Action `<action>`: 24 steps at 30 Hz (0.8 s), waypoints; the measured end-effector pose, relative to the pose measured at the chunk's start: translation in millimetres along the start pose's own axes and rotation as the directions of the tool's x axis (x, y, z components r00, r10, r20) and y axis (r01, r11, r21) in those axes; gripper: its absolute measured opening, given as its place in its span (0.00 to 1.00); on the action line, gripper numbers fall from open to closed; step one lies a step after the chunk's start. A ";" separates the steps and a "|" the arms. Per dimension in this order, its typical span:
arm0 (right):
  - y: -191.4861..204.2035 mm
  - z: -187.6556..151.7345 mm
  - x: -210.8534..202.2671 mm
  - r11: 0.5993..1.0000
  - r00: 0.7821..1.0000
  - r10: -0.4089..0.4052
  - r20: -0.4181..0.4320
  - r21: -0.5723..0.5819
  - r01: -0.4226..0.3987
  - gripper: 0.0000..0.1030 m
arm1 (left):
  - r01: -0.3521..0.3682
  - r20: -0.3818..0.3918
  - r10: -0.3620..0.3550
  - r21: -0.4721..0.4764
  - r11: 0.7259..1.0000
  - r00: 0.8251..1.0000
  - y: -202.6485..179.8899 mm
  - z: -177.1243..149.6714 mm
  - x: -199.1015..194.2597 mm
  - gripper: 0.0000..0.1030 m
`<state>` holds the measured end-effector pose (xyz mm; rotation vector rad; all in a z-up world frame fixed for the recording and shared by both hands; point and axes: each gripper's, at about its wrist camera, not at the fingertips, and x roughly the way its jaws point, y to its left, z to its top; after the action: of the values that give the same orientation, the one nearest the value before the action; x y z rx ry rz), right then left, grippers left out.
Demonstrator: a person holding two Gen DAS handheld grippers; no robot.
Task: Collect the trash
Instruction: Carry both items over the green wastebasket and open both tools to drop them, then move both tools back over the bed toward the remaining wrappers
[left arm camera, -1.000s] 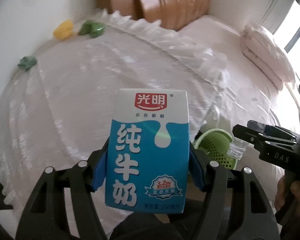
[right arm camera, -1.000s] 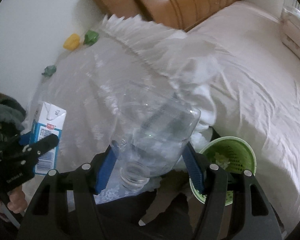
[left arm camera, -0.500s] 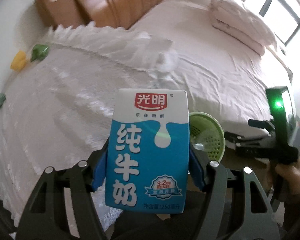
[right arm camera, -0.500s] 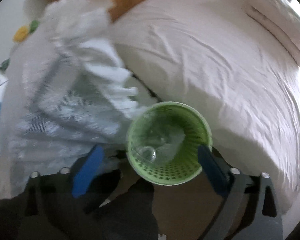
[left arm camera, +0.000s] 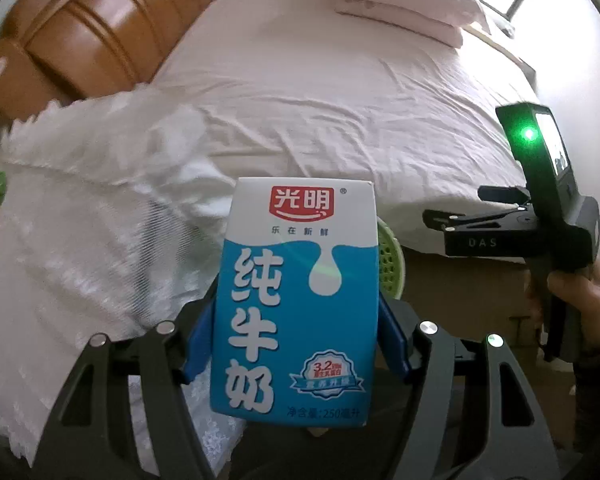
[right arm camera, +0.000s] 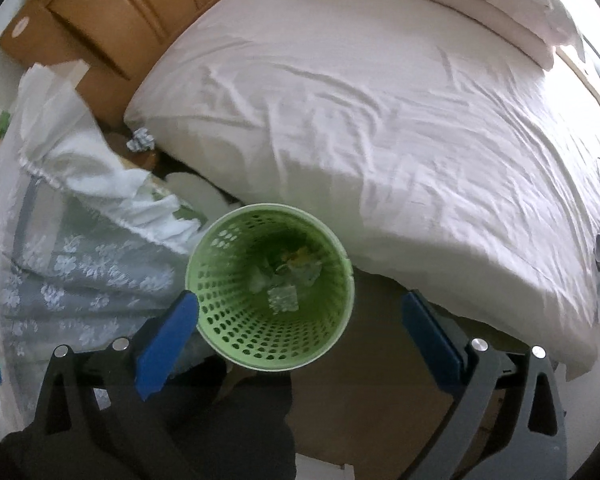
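A blue and white milk carton [left arm camera: 296,300] stands upright in my left gripper [left arm camera: 298,340], which is shut on its two sides. Behind the carton peeks the green perforated basket [left arm camera: 390,264]. In the left wrist view my right gripper [left arm camera: 456,204] hovers at the right, held by a hand. In the right wrist view my right gripper [right arm camera: 300,320] points down over the basket [right arm camera: 228,332]; its jaws are opening wide with nothing between them. A clear plastic bottle [right arm camera: 282,298] lies among scraps at the basket's bottom.
A bed with a white sheet [right arm camera: 420,140] fills the right and back, with a wooden headboard [right arm camera: 120,8] and folded pillows [left arm camera: 400,4]. A lace-covered table [right arm camera: 80,272] stands left of the basket. A crumpled paper ball [right arm camera: 140,142] lies on the floor by the bed.
My right gripper has let the clear bottle go into the green basket and spread its jaws. Both grippers swung right, toward the basket and bed. The carton stays gripped.
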<state>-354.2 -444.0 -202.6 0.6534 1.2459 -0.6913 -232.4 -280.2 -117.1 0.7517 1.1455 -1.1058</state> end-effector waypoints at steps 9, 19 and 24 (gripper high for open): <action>-19.3 -3.4 -2.0 1.000 1.000 -0.008 0.004 0.014 0.008 0.98 | 0.012 0.016 -0.013 0.054 0.998 1.000 -30.5 12.4 6.1 0.82; -21.0 -3.7 -0.9 1.000 1.000 -0.001 0.005 0.016 0.001 0.98 | -0.015 0.038 0.013 0.056 0.998 0.999 -38.6 20.5 4.2 0.89; -15.4 -2.4 0.5 1.000 1.000 0.004 0.008 0.010 -0.004 0.98 | -0.026 0.040 0.025 0.018 1.000 0.999 -26.1 19.0 -1.3 0.89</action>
<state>-367.4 -452.0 -204.5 0.6609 1.2344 -0.6962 -251.1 -305.2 -108.8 0.7534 1.0913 -1.1066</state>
